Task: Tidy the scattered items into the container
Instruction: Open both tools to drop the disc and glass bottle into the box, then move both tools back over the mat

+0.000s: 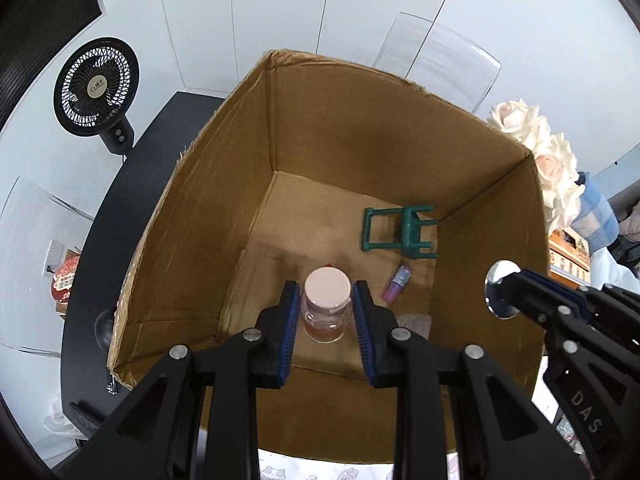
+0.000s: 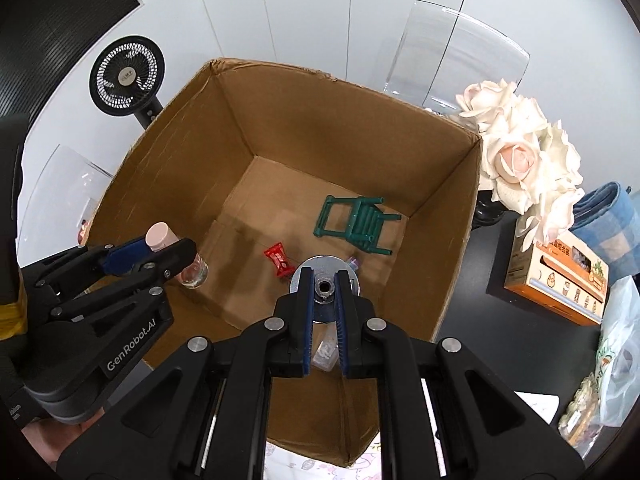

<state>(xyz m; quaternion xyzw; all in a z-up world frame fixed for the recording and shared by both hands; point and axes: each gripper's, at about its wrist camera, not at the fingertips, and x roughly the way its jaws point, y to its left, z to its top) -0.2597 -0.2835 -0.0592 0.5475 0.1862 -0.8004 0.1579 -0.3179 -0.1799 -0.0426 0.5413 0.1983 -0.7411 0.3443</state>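
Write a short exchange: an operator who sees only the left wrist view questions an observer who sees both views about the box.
Operator: What is that red speck behind the jar?
Observer: A red candy wrapper, lying on the box floor.
Operator: How does the right claw hold the metal disc?
Observer: By a raised hub with a hole at the disc's centre.

A home room: fan [image 1: 96,86], roses [image 2: 516,156], white cupboards [image 2: 304,12]

Toy chair [image 2: 358,224] inside box [image 2: 180,152], candy [image 2: 279,260] alongside.
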